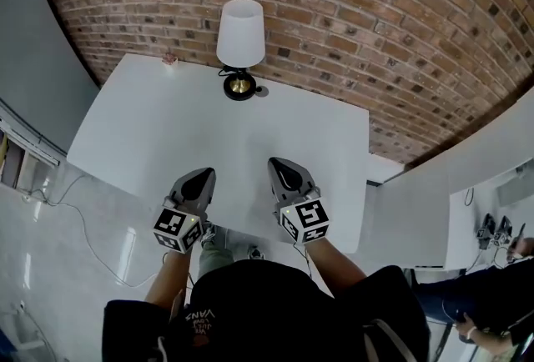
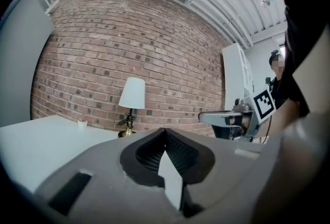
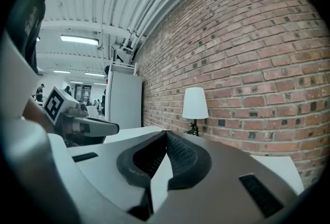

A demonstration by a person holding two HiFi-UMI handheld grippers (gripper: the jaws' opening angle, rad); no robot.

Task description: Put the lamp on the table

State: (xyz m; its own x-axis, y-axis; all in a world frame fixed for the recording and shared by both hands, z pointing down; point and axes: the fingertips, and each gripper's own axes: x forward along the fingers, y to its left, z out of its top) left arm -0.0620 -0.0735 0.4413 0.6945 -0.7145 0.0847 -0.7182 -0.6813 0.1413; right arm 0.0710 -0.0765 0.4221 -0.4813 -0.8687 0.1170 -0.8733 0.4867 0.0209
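Your left gripper (image 1: pixel 201 178) and right gripper (image 1: pixel 282 168) both have their fingers pressed together on nothing. The lamp (image 1: pixel 240 43) already stands on the worktop (image 1: pixel 167 127), well ahead of the fingers. Its long axis is vertical, shade on top. I judge the placing done, so don't nudge it.

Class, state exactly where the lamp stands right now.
In the head view the lamp stands upright at the far edge of the white table, slightly left of centre, beside the brick wall.
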